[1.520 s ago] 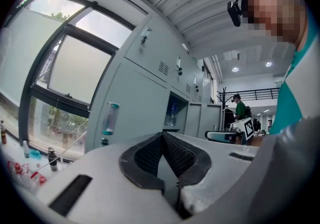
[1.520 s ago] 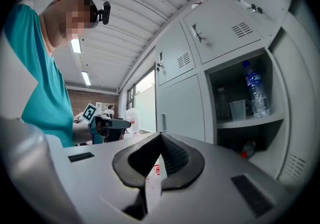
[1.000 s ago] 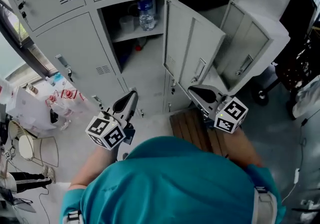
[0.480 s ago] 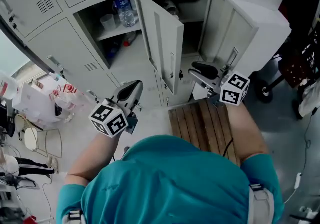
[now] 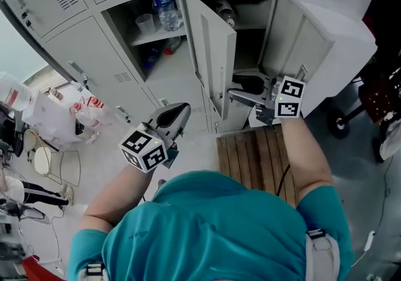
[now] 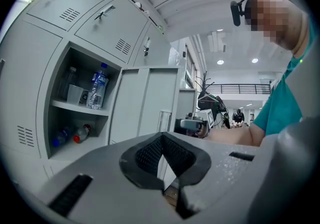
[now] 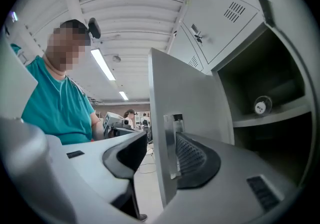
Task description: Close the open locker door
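Note:
Two grey locker doors stand open. The middle door juts out edge-on towards me; its edge and metal handle lie between the jaws of my right gripper, which are opening, the pads not pressing on it. In the right gripper view the door splits the gap of that gripper. My left gripper hangs lower left of the door, shut and empty; its pads meet at the tip. A second open door stands to the right.
The left compartment holds a water bottle, a cup and small bottles below. A round object lies in the right compartment. A wooden pallet lies at my feet, plastic bags at the left, a wheeled cart at the right.
My right gripper has moved up to the middle door's edge and its jaws have spread around the handle. The left gripper has drifted slightly right, still shut.

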Demonstrator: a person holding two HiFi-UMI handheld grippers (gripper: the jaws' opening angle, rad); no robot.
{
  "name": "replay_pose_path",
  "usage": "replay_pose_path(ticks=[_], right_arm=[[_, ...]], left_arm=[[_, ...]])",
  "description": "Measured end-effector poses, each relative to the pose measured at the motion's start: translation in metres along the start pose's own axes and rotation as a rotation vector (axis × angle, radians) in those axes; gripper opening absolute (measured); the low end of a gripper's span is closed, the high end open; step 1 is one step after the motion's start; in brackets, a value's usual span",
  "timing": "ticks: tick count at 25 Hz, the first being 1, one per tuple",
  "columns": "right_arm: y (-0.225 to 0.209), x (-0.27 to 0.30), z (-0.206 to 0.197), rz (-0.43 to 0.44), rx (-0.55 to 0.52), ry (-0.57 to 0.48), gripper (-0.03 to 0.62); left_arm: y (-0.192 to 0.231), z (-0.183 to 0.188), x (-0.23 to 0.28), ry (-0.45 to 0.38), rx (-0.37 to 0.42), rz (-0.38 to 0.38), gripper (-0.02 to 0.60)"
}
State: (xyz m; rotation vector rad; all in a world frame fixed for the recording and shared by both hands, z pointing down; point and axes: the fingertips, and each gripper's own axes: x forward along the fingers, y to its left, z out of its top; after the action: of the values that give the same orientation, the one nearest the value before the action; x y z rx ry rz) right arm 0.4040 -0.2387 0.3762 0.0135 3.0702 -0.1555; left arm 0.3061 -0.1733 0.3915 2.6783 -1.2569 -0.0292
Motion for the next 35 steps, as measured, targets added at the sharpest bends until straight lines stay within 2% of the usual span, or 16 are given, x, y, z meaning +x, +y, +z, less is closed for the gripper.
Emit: replay_pose_path(ticks=[7, 13, 24, 28, 35], right_arm=[[0.001, 0.012, -0.004, 0.047, 0.005, 0.029, 0.169], [0.01, 0.027, -0.006, 0.082, -0.014, 0.049, 0.12], [0.032, 0.085, -0.012, 0.159, -0.046, 0.059, 0.104], [0.033, 0.112, -0.015, 0.156, -0.041, 0.05, 0.071], [0.031, 0.165, -0.018, 0.113, -0.036, 0.044, 0.056]], left_arm=[[0.005, 0.0, -0.014, -0.007, 0.003, 0.027, 0.005], [0.009, 0.0, -0.024, -0.018, -0.006, 0.052, 0.005], [0.027, 0.002, -0.053, -0.048, -0.013, 0.088, 0.005], [0.043, 0.004, -0.069, -0.061, -0.019, 0.096, 0.005], [0.086, 0.012, -0.101, -0.084, -0.022, 0.073, 0.005]])
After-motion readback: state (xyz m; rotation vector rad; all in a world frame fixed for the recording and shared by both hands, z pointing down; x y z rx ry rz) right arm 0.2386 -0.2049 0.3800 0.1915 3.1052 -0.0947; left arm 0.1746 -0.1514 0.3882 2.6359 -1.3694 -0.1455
